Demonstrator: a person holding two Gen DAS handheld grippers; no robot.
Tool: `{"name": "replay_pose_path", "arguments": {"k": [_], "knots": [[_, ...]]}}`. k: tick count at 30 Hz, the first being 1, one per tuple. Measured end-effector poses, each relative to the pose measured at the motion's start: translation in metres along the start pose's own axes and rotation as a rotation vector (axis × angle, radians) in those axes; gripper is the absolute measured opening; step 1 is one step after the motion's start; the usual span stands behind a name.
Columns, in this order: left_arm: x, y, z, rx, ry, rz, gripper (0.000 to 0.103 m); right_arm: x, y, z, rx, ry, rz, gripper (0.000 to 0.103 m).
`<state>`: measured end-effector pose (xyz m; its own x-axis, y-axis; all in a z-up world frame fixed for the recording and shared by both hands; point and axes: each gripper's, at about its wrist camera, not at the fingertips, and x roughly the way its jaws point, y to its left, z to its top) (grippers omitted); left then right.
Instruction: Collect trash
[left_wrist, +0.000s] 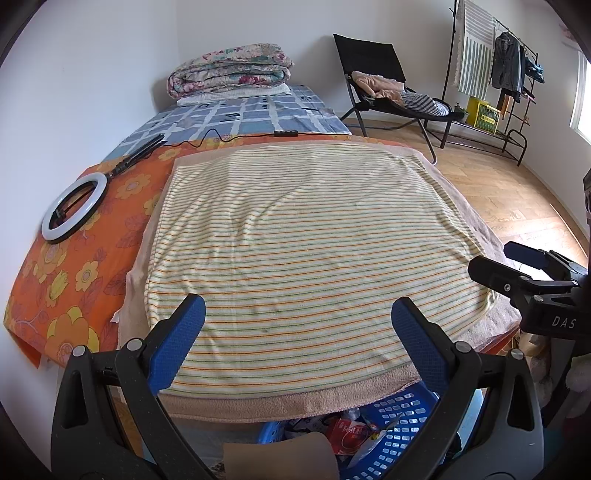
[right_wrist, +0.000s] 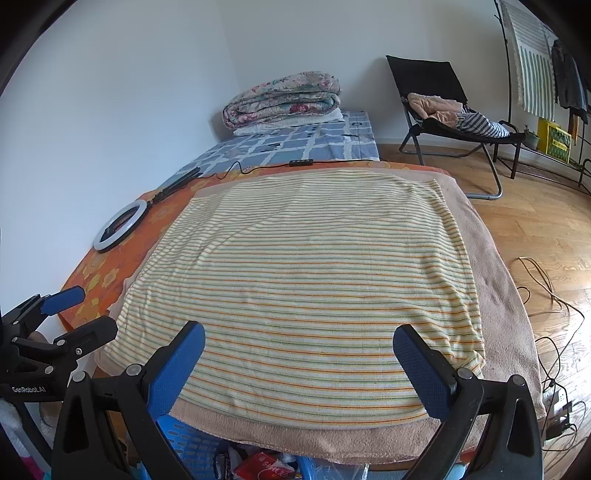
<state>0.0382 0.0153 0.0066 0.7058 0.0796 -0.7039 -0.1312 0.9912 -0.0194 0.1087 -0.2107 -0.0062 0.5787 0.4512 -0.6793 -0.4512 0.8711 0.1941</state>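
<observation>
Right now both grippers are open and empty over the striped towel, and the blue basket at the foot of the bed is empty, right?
Not quite: the blue basket holds trash, including a red wrapper, as the left wrist view shows. The rest stands.

striped towel (left_wrist: 303, 236), ring light (left_wrist: 74, 208), folded quilt (left_wrist: 229, 70), folding chair (left_wrist: 384, 85)

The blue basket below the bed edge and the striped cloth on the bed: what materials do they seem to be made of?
The blue basket looks like moulded plastic: smooth, slightly glossy walls with regular rectangular slots. The striped cloth looks like soft terry or knit fabric, matte, with a fuzzy surface and gentle wrinkles; the exact fibre cannot be told.
</observation>
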Motion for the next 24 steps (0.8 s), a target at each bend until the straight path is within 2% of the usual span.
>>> {"name": "replay_pose_path", "arguments": {"k": [24], "knots": [[0.0023,0.0049,-0.0057,-0.003,0.004,0.004,0.102,0.0004,0.0007,-0.0010,0.004,0.005,0.002,0.103]]}}
